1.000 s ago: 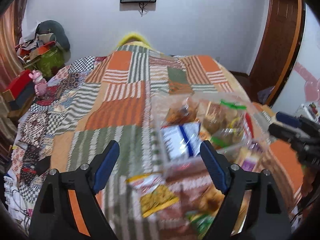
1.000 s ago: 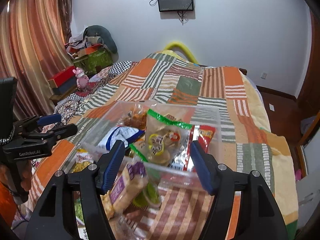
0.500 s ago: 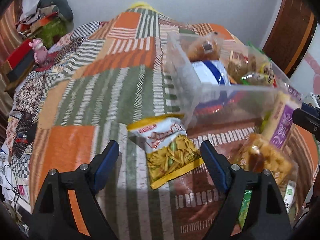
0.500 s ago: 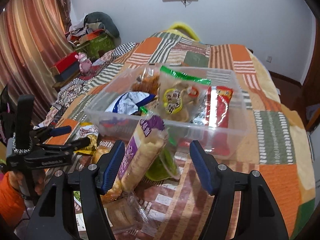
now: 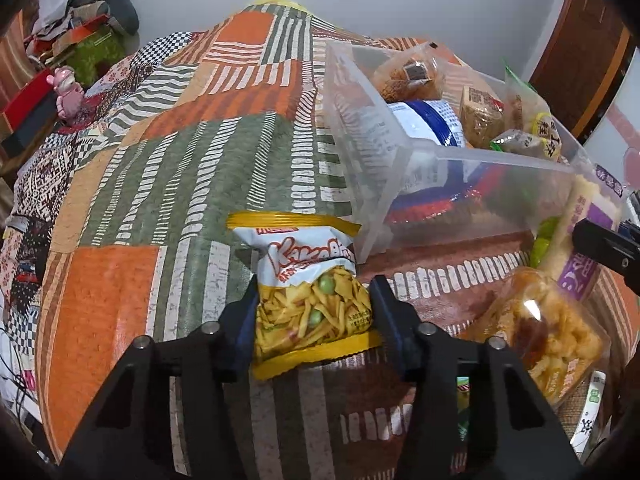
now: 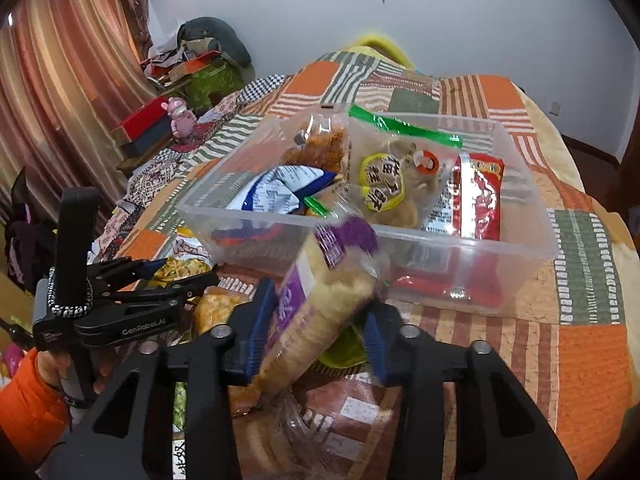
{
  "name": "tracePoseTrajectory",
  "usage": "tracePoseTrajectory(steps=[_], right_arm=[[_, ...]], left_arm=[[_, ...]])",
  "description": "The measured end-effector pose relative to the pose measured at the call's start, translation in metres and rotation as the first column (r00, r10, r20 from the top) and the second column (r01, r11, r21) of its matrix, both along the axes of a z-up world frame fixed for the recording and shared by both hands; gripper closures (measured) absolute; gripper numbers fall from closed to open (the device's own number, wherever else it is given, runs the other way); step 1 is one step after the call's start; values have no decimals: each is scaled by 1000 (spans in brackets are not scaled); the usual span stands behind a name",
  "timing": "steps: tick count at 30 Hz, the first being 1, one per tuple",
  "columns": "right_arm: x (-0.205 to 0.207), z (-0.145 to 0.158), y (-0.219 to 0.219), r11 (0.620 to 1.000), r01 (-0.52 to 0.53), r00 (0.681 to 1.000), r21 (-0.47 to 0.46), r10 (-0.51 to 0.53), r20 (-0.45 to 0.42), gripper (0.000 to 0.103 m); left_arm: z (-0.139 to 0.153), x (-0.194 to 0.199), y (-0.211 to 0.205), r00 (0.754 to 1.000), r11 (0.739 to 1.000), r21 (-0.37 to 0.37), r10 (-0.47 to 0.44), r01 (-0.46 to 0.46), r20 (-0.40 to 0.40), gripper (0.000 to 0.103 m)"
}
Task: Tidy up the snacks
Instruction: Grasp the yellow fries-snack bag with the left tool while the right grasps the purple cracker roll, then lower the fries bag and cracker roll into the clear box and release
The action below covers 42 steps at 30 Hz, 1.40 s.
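Observation:
A clear plastic bin point(image 5: 472, 168) sits on the patchwork bed and holds several snack packs; it also shows in the right wrist view point(image 6: 532, 236). My left gripper point(image 5: 312, 312) is shut on a yellow and white snack mix bag point(image 5: 308, 284) lying on the bedspread by the bin's near corner. My right gripper point(image 6: 316, 328) is shut on a long purple and yellow wafer pack point(image 6: 316, 300), which tilts up toward the bin's front wall. The left gripper point(image 6: 180, 276) shows in the right wrist view, at the left.
A clear pack of orange snacks point(image 5: 548, 332) lies in front of the bin, with a green pack point(image 6: 344, 352) under the wafer pack. A pink toy point(image 6: 180, 116) and boxes point(image 6: 144, 124) stand beside the bed at the left.
Both grippers moved down and forward and closed: the left onto the snack mix bag, the right onto the purple wafer pack. Both were open half a second ago.

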State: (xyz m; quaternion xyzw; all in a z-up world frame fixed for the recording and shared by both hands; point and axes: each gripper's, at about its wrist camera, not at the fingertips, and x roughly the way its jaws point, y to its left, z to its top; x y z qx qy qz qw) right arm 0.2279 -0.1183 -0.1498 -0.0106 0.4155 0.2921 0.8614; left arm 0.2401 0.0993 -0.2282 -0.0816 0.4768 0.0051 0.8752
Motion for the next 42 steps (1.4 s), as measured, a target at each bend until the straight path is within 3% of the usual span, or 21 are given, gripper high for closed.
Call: tracePoseTrajectory(steps=[11, 23, 33, 42], right_arm=[[-11, 22, -10, 999, 5, 997, 32, -8, 71, 81], [-16, 62, -40, 996, 80, 979, 45, -87, 186, 82], [9, 91, -67, 984, 178, 943, 9, -174, 284, 82], [42, 73, -60, 983, 168, 960, -73, -146, 240, 82]], left_arm=[[20, -19, 5, 999, 999, 35, 22, -23, 36, 56], [87, -36, -2, 983, 999, 47, 14, -23, 182, 56], [122, -9, -26, 963, 999, 19, -39, 36, 267, 56], [110, 35, -49, 966, 996, 16, -93, 92, 240, 56]])
